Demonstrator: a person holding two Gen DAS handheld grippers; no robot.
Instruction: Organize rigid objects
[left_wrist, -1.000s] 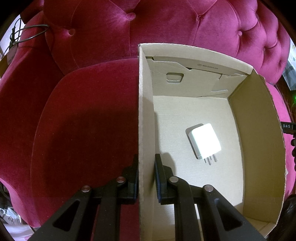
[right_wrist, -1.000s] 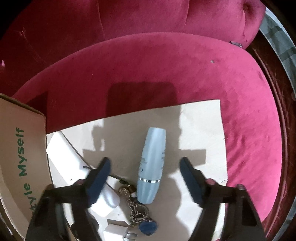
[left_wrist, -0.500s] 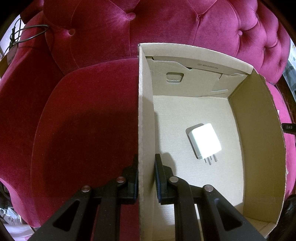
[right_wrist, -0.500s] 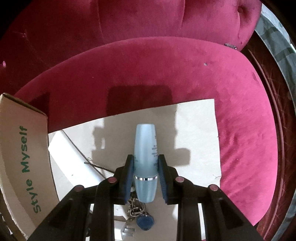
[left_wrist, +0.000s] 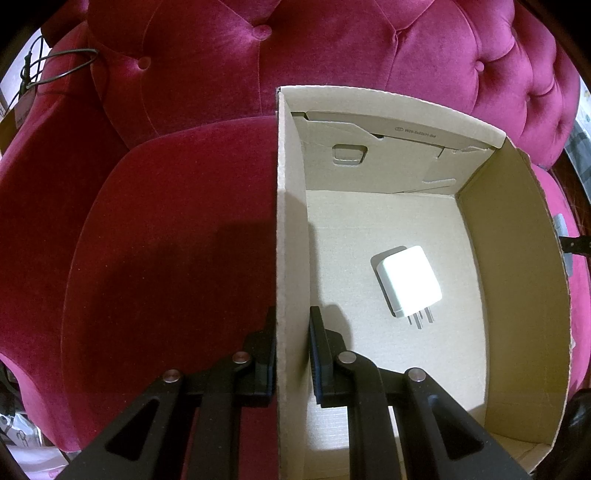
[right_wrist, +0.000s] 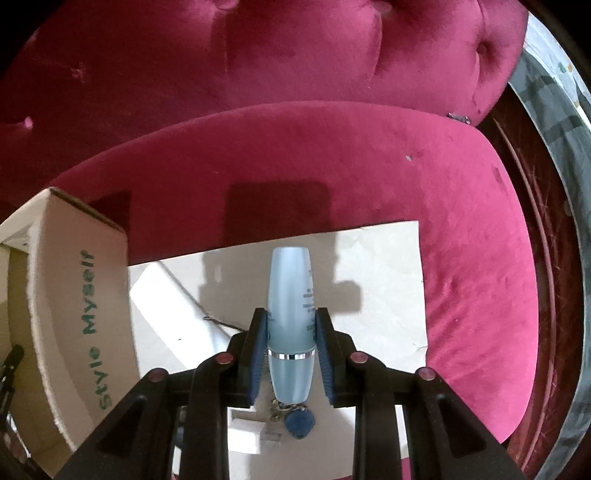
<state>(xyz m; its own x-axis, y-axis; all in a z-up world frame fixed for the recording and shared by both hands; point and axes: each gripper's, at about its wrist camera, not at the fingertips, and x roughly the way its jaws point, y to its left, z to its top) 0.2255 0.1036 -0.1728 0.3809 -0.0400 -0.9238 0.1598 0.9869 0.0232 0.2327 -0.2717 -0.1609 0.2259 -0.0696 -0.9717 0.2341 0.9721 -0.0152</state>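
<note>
The left wall of the cardboard box (left_wrist: 291, 221) is pinched by the left gripper (left_wrist: 292, 332), one finger outside and one inside. A white charger (left_wrist: 408, 282) is lying flat on the box floor (prongs facing the camera). The pale blue bottle (right_wrist: 291, 314) is clamped around its middle by the right gripper (right_wrist: 291, 332), over a cardboard sheet (right_wrist: 384, 280) on the pink sofa (right_wrist: 332, 155). A keychain (right_wrist: 295, 421) is seen just under the bottle.
</note>
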